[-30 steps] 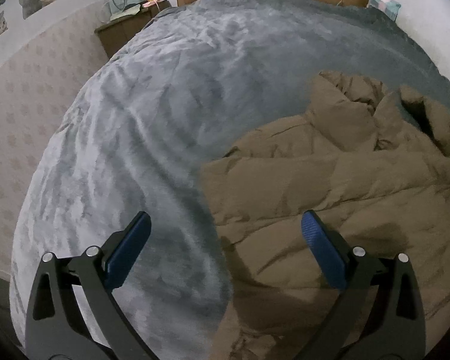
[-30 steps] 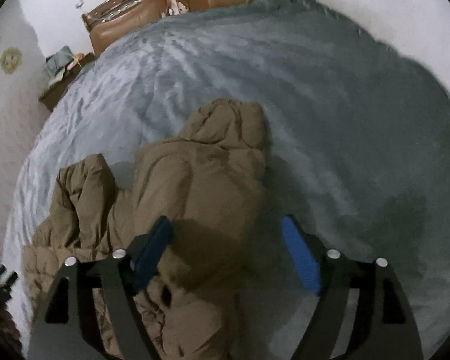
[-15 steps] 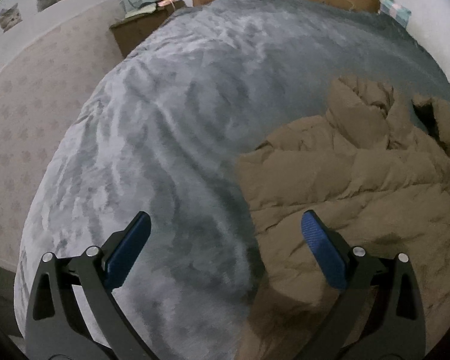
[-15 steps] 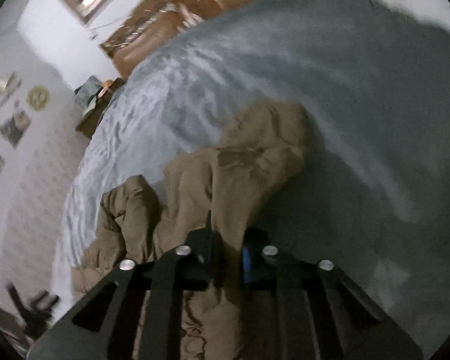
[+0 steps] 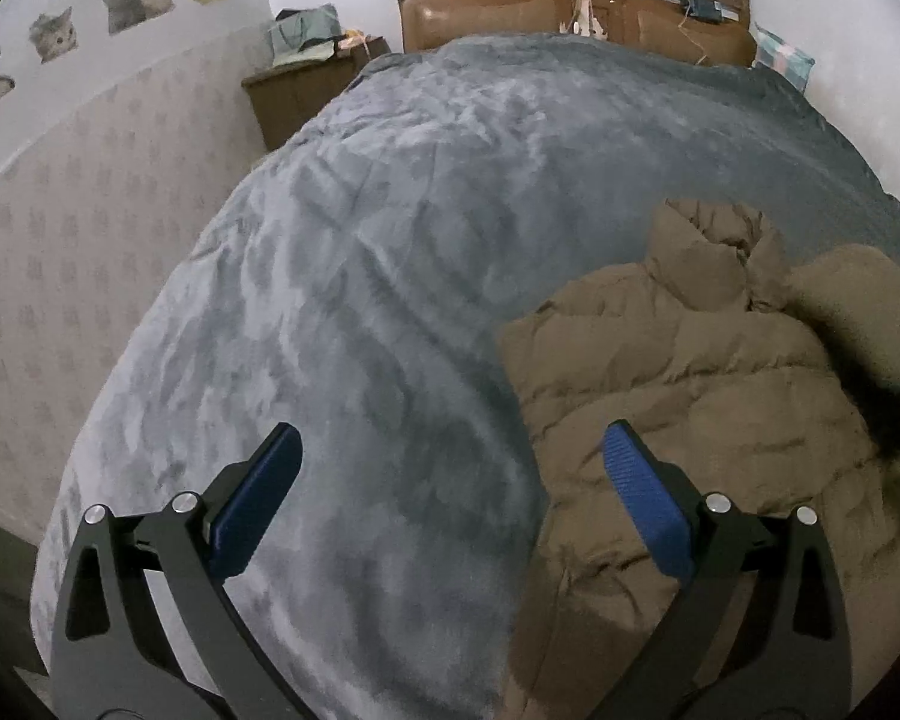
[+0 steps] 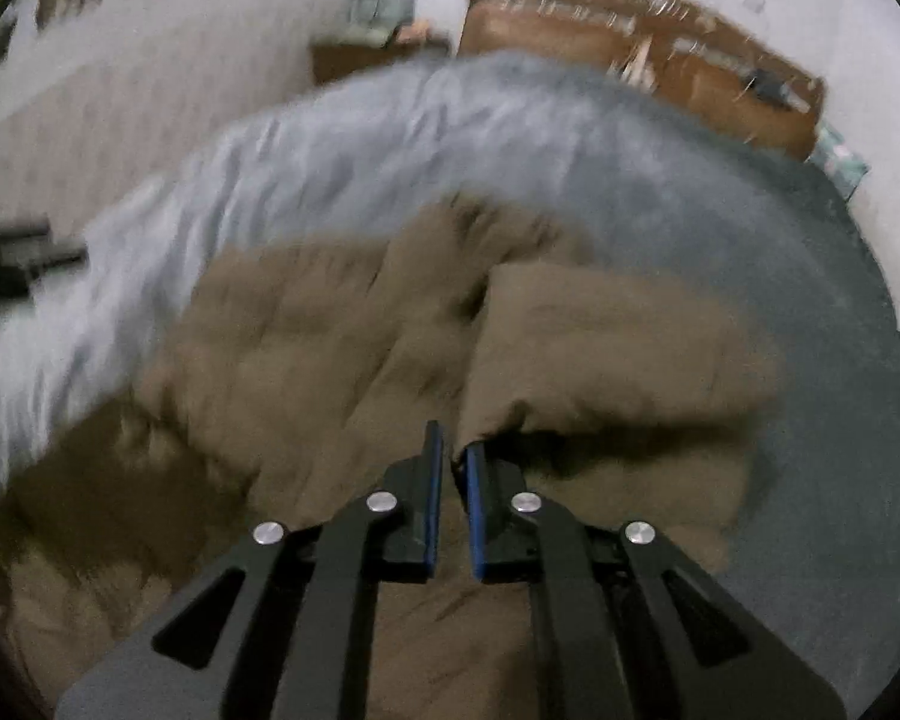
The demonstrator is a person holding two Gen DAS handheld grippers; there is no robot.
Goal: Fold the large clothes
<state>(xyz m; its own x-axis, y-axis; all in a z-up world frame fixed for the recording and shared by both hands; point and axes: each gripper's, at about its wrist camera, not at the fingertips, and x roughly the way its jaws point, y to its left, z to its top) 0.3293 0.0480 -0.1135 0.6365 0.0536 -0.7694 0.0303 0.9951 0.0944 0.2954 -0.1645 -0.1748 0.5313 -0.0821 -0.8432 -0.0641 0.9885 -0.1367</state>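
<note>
**Right wrist view: tongs pinch the jacket**

Right wrist view showed the right tongs (image 6: 451,450) clamped on a fold of the brown puffer jacket (image 6: 600,348), which lay on the grey-blanketed bed (image 5: 360,300). The left tongs (image 5: 450,462) hung spread wide and empty over the jacket's left edge.

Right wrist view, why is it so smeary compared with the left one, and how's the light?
Right wrist view: heavy motion blur streaks the brown jacket, grey blanket and headboard, while the right tool, pinched on a jacket fold, stays crisp. Left wrist view: mostly sharp, dim indoor light, fisheye bending the bed edges, soft shadow beside the jacket's folds.
</note>
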